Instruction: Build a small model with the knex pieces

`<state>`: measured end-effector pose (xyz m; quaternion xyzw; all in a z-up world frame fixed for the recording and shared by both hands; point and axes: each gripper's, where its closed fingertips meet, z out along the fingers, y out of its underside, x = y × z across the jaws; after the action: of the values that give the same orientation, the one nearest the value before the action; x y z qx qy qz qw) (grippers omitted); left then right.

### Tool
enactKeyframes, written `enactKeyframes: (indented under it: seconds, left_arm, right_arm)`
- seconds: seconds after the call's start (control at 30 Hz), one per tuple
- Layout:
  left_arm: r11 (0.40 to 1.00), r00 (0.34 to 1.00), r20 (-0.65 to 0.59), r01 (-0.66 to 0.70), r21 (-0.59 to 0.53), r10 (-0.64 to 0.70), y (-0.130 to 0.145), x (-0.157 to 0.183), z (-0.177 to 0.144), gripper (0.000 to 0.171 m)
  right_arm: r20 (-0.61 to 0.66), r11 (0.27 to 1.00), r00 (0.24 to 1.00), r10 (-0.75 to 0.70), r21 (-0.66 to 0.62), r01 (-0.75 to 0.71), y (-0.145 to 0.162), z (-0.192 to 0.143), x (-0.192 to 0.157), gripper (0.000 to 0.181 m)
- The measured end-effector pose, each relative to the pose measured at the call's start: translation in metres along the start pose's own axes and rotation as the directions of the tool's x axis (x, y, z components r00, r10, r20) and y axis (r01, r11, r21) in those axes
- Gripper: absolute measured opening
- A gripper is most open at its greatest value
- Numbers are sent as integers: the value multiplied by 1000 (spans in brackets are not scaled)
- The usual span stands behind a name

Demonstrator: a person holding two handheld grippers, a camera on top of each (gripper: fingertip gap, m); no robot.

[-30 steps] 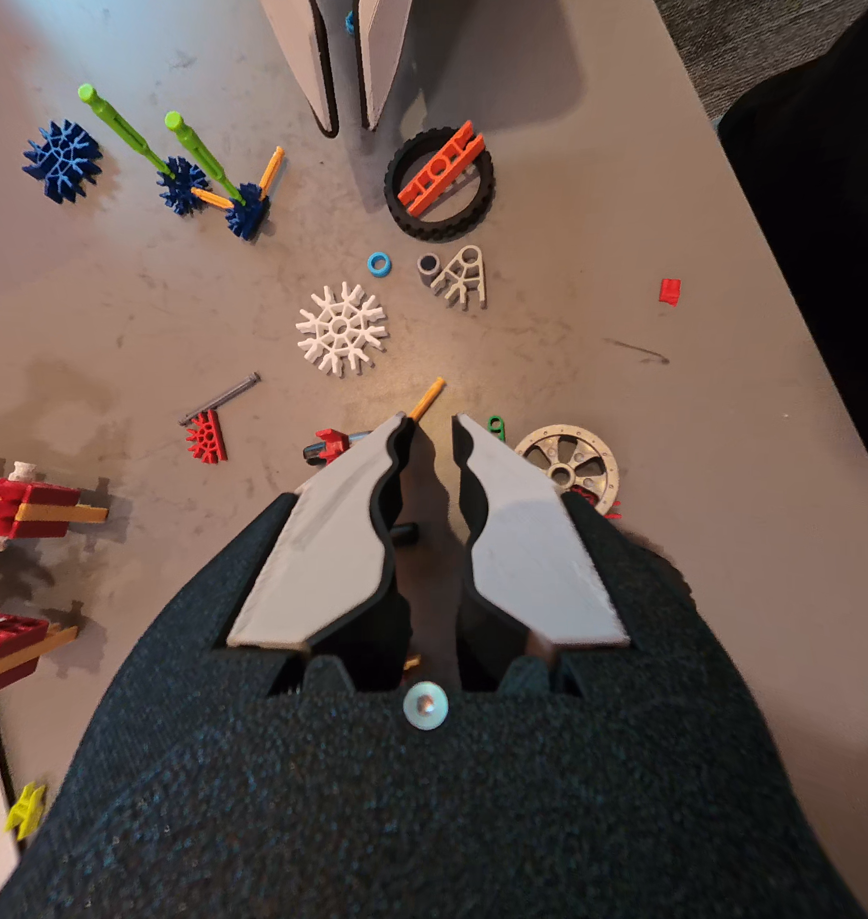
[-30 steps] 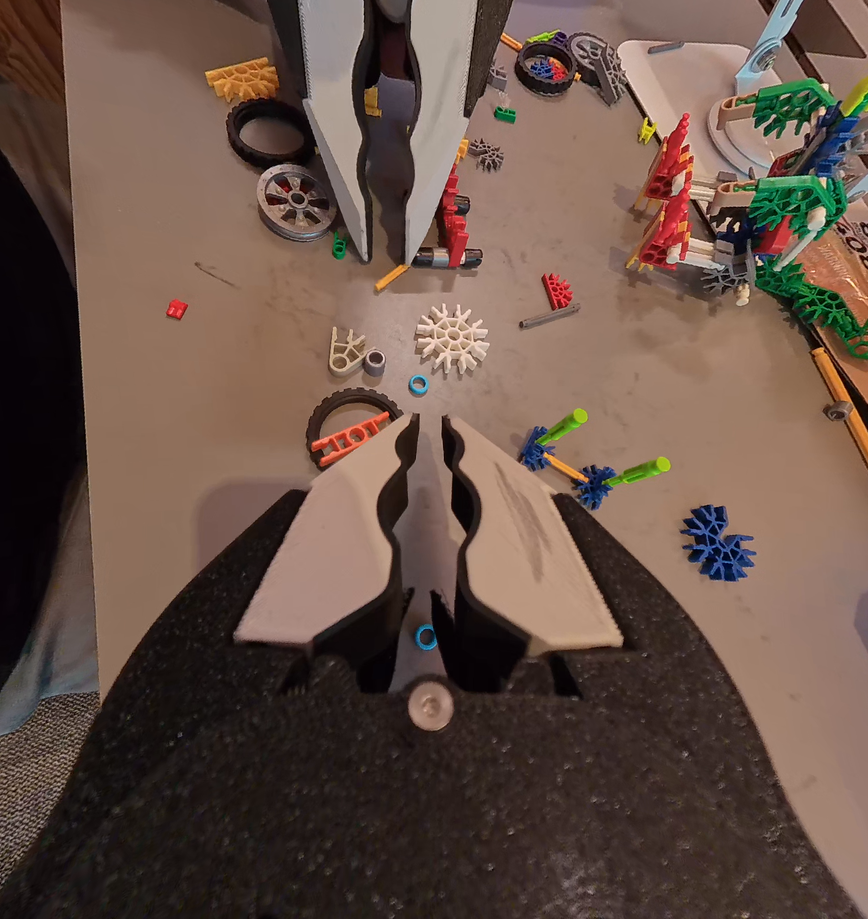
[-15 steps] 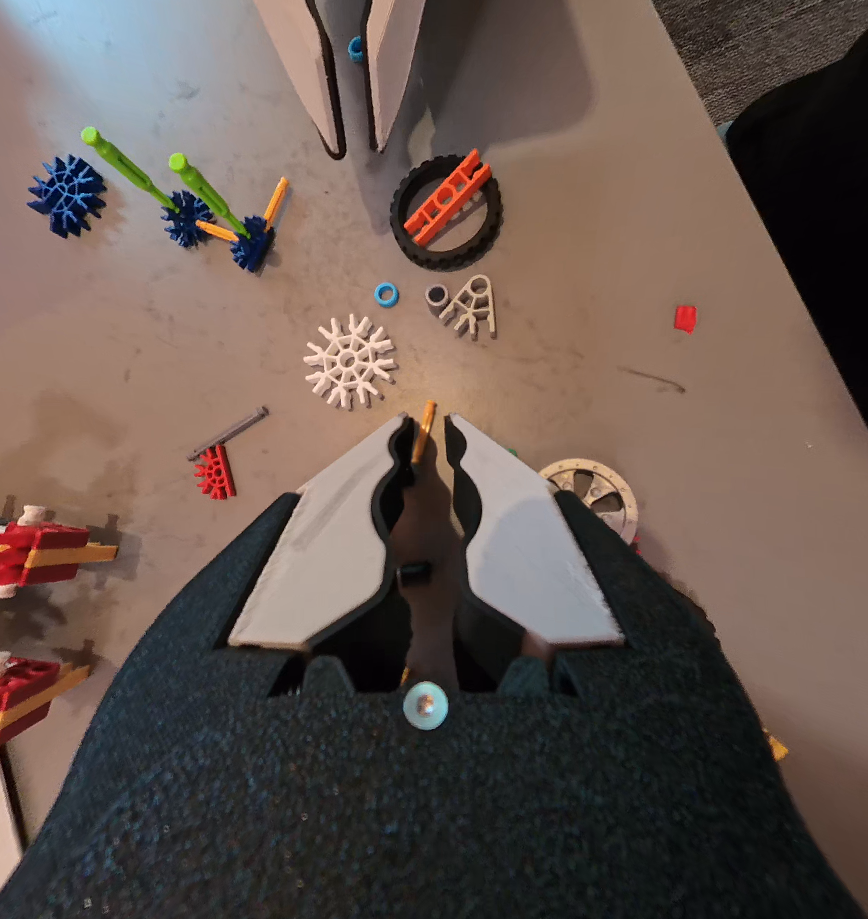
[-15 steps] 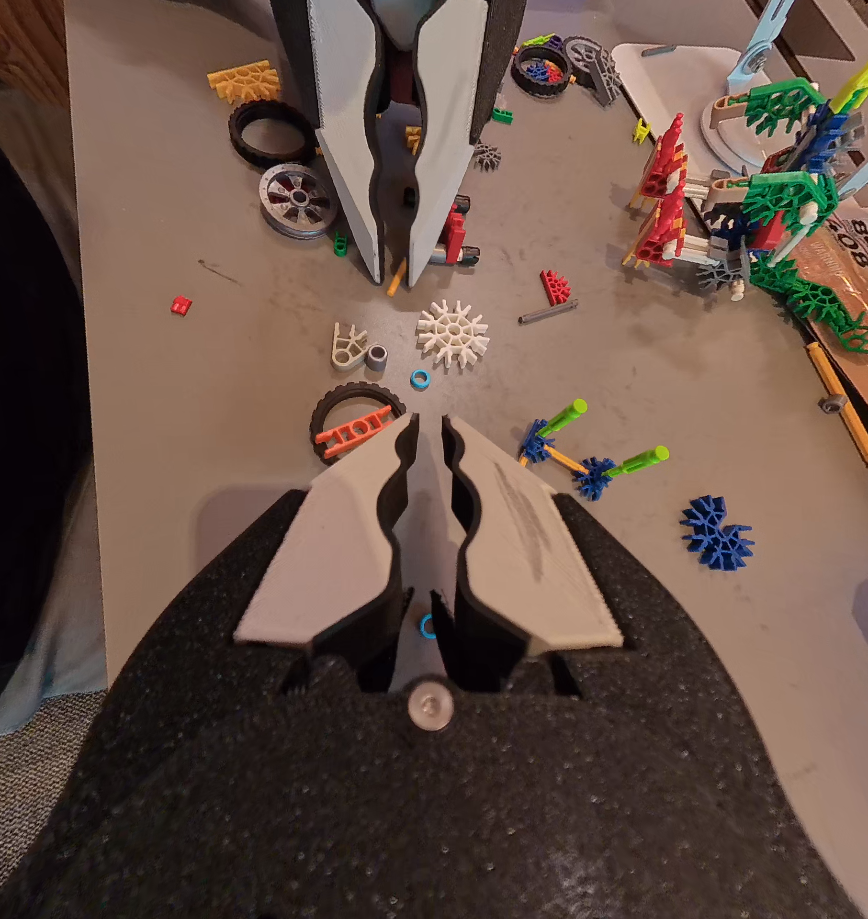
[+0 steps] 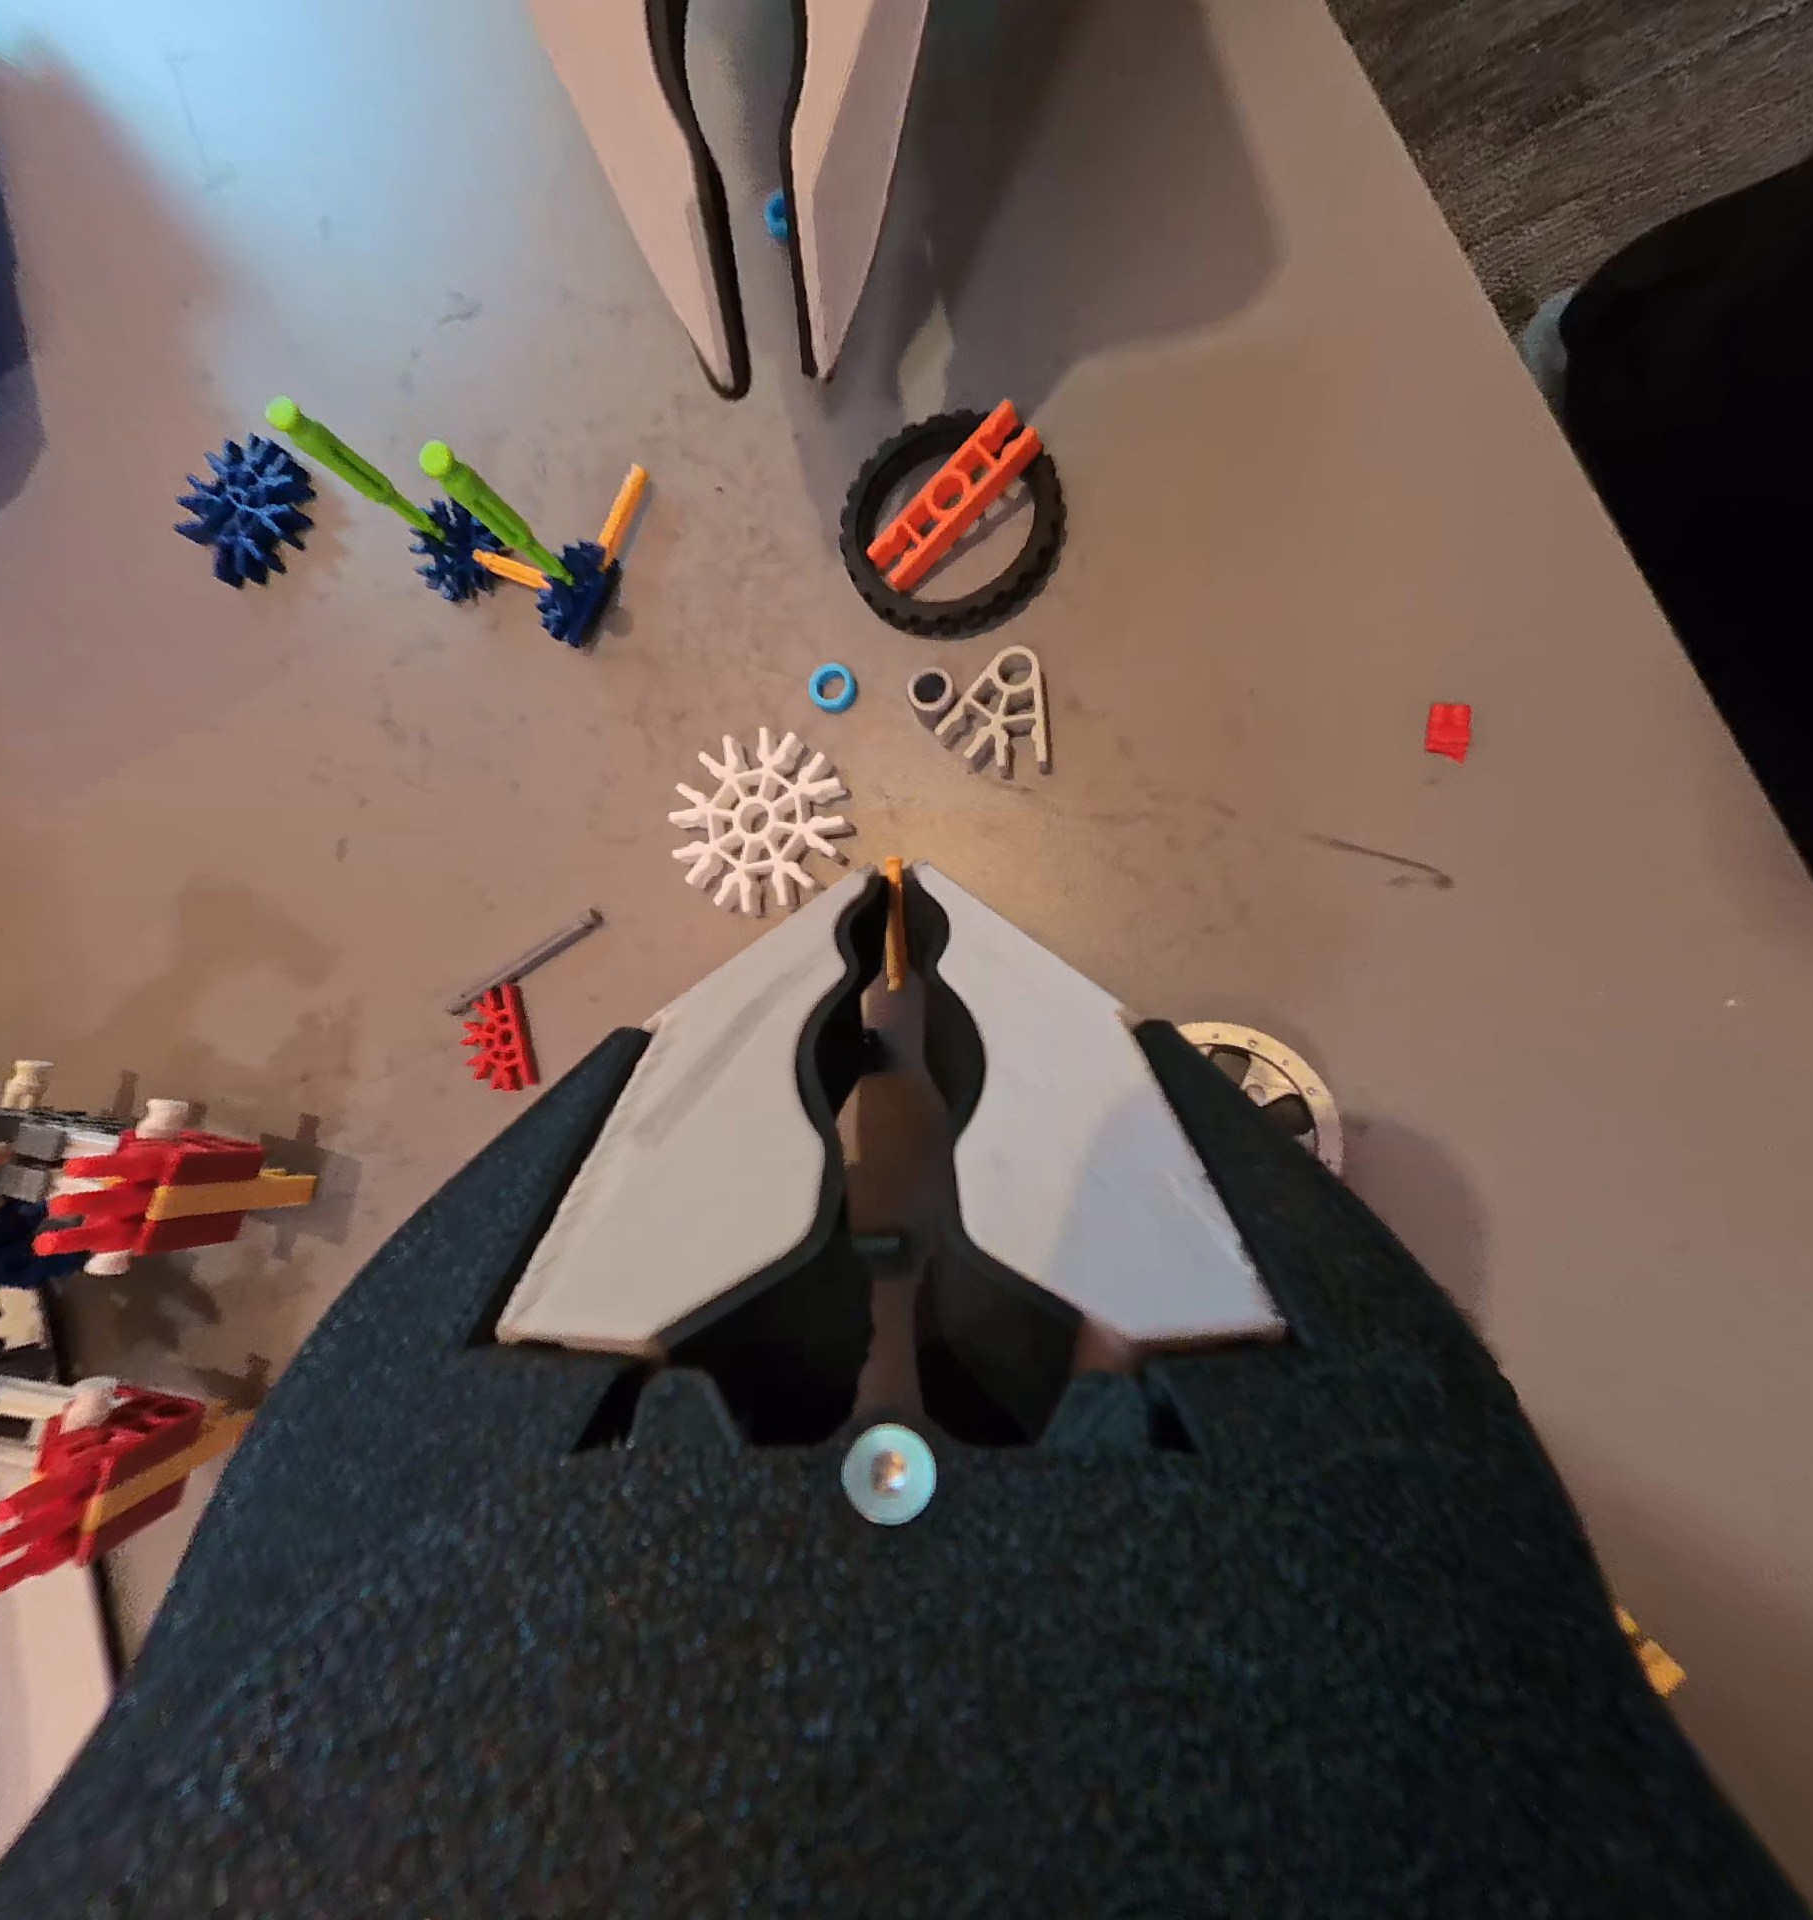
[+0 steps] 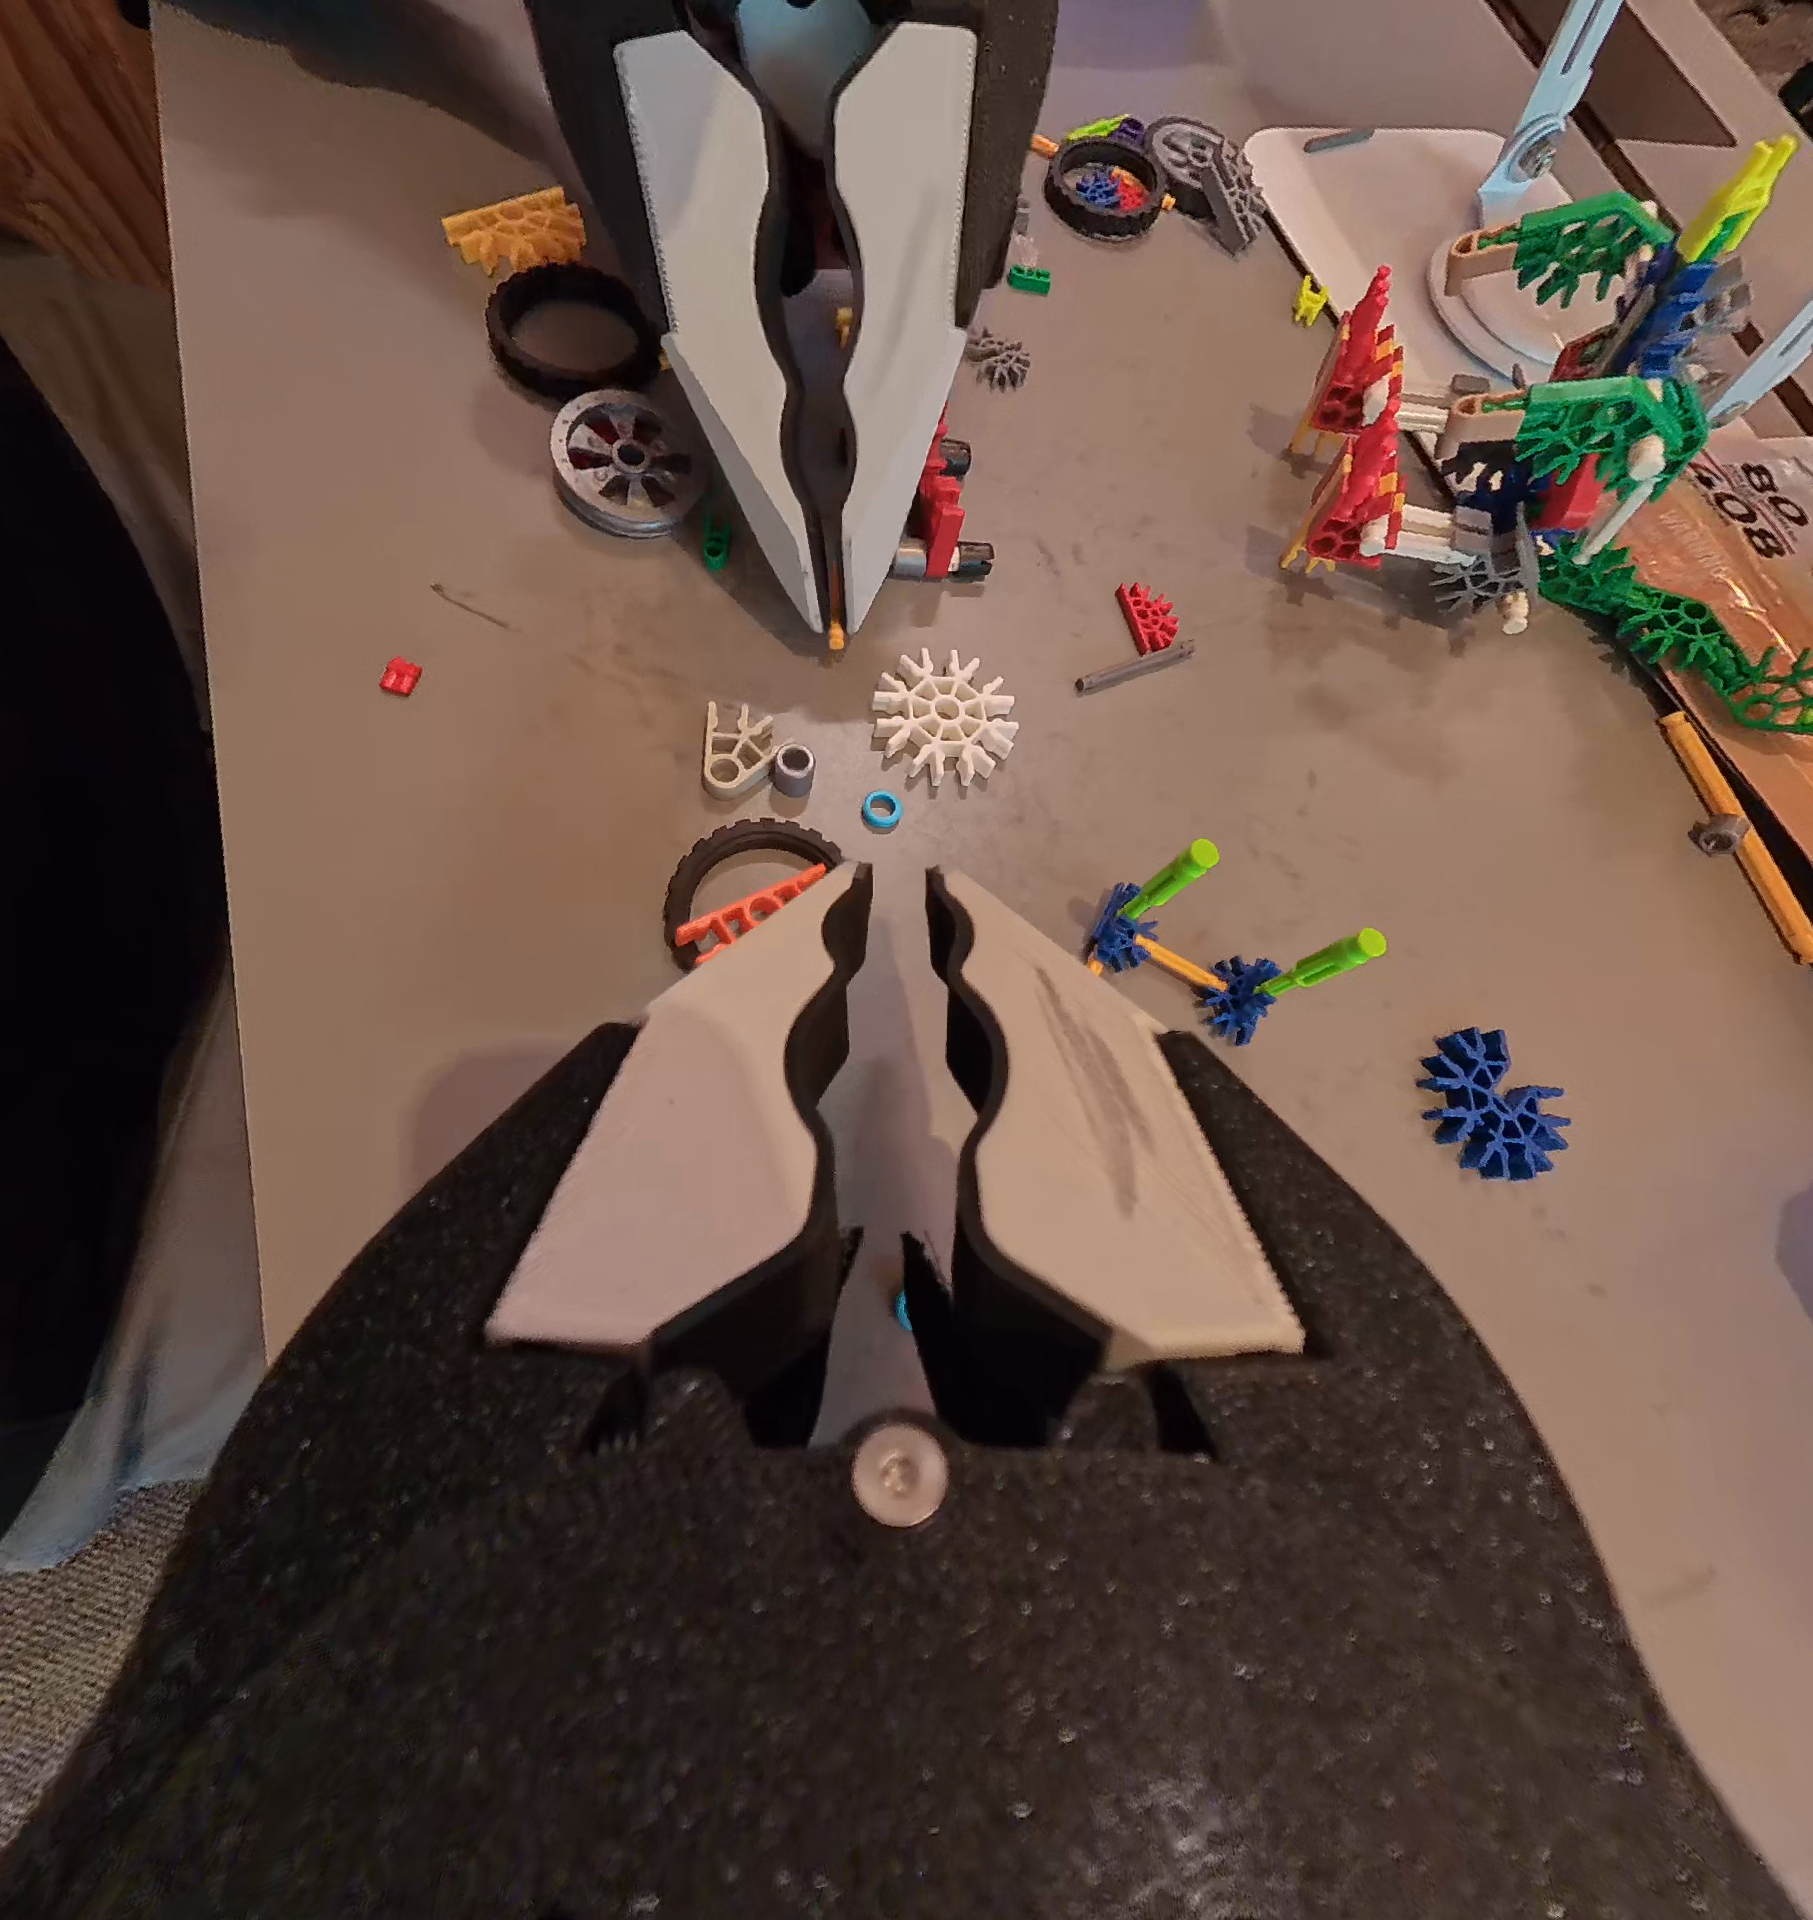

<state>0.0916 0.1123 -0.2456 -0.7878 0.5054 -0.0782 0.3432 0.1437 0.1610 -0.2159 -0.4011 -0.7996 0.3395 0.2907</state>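
Orange plastic is what we have pinched at our left gripper (image 5: pixel 891 883): a thin orange plastic rod (image 5: pixel 894 925) clamped between the tips, its end poking just past them, the rest running back into the gap. From the right wrist view the same rod (image 6: pixel 836 608) hangs just above the grey tabletop (image 6: pixel 362 831).

Our right gripper (image 6: pixel 897 883) sits with a narrow gap between its tips and nothing between them; a small blue ring (image 6: pixel 902 1311) shows deep by its base, and we cannot tell if that ring is held or just lying beneath.

Just ahead and left of the left tips lies a flat white snowflake-shaped plastic connector (image 5: pixel 760 821), toothed all round. Further ahead are a blue plastic ring (image 5: pixel 831 688), a beige fan-shaped connector (image 5: pixel 995 712) touching a short grey tube (image 5: pixel 928 688), then a black ribbed rubber tyre (image 5: pixel 952 525) with an orange ladder-like piece (image 5: pixel 952 509) across it.

To hold a rod this slim well, we judge the squeeze should stay even, rod in line with the fingers, since smooth hard plastic can pivot or slip out sideways.

Right of the right tips, dark blue spiky connectors joined by lime green rods (image 6: pixel 1234 961) lie on the scuffed, matte surface.
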Motion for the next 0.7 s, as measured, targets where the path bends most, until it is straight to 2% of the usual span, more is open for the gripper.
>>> enactKeyframes:
  seconds: [0.13, 0.3, 0.57, 0.7]
  left_arm:
    - [997, 992, 104, -77, 28, 74, -17, -10, -5, 0]
    - [977, 951, 234, -213, 32, 199, -47, -22, -5, 0]
    - [943, 912, 259, -334, 14, 319, -92, -39, 35, 0]
    - [915, 871, 320, -402, 27, 373, -109, -47, 36, 0]
  right_arm:
    - [-8, 997, 998, 69, 26, -69, -8, 1, 3, 10]
    - [1, 982, 984, 179, 54, -179, -9, -3, 10, 15]
    - [-47, 966, 965, 258, 9, -258, 20, -19, 19, 19]
    - [-14, 944, 946, 323, 75, -321, 17, -24, 19, 19]
